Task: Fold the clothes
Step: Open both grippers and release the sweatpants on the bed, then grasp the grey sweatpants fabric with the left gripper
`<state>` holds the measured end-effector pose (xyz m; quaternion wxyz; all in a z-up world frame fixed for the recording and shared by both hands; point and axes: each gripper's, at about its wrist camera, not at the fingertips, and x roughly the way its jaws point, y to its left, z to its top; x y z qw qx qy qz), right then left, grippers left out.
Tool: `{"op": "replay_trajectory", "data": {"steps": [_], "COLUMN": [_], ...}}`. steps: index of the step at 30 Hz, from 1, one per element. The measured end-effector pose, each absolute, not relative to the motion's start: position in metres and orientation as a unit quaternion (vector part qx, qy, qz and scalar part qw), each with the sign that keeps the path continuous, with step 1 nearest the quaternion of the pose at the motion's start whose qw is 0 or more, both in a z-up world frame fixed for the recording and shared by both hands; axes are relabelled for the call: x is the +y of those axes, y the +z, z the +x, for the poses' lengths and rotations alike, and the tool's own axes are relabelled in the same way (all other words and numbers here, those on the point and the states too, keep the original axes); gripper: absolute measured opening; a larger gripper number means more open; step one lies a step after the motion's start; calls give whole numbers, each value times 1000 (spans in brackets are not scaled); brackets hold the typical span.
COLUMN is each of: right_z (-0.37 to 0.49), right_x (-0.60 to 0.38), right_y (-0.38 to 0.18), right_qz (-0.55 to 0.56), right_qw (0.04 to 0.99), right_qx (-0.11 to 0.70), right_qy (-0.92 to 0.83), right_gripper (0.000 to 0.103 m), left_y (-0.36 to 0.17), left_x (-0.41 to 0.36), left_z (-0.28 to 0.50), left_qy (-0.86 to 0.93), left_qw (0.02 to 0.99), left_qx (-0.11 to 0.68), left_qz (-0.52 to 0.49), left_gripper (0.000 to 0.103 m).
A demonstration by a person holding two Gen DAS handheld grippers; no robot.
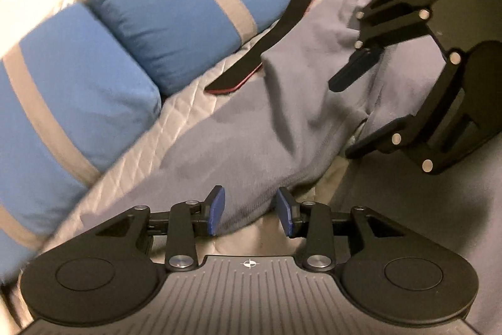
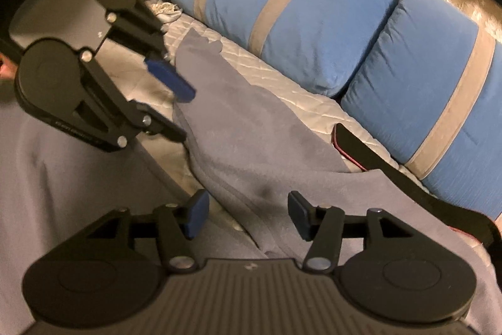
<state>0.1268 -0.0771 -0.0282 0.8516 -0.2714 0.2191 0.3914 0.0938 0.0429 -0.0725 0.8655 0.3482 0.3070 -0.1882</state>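
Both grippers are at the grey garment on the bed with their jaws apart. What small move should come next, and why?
Probably close both on the cloth. The left gripper has the grey garment between its open fingers, and the right gripper straddles its other end, also open. Neither grips yet, so pinching both ends looks like the step before lifting to fold. The quilted bed cover lies underneath, so only the garment layer should be pinched.

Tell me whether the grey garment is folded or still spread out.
Not neatly folded: the grey garment lies rumpled and creased in a long strip along the quilted bed cover, with both grippers open beside it.
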Motion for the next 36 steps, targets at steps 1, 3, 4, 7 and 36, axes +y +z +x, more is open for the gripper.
{"op": "replay_trajectory", "data": {"steps": [1,3,4,7,36], "right_z": [126,125,124,123,109], "right_x": [-77,-77,-77,-78,-88], "right_y": [-28,-28,-28,-28,-30], "right_qz": [-275,-279,-280,-284,-319], "right_qw": [851,850,850,849,849], "right_qx": [218,215,215,213,206], "right_qy": [391,392,392,391,367], "right_gripper": [70,71,71,72,74], "left_y": [-74,-78,-80,-84,-90], "left_x": [41,38,37,32,29], "left_z": [94,93,93,94,108], "left_qy": [-191,-194,-196,-204,-202], "left_qw": [861,854,850,842,843], "left_qx": [305,302,300,300,287], "left_qz": [359,377,386,398,408], "left_gripper": [35,35,35,35,5]}}
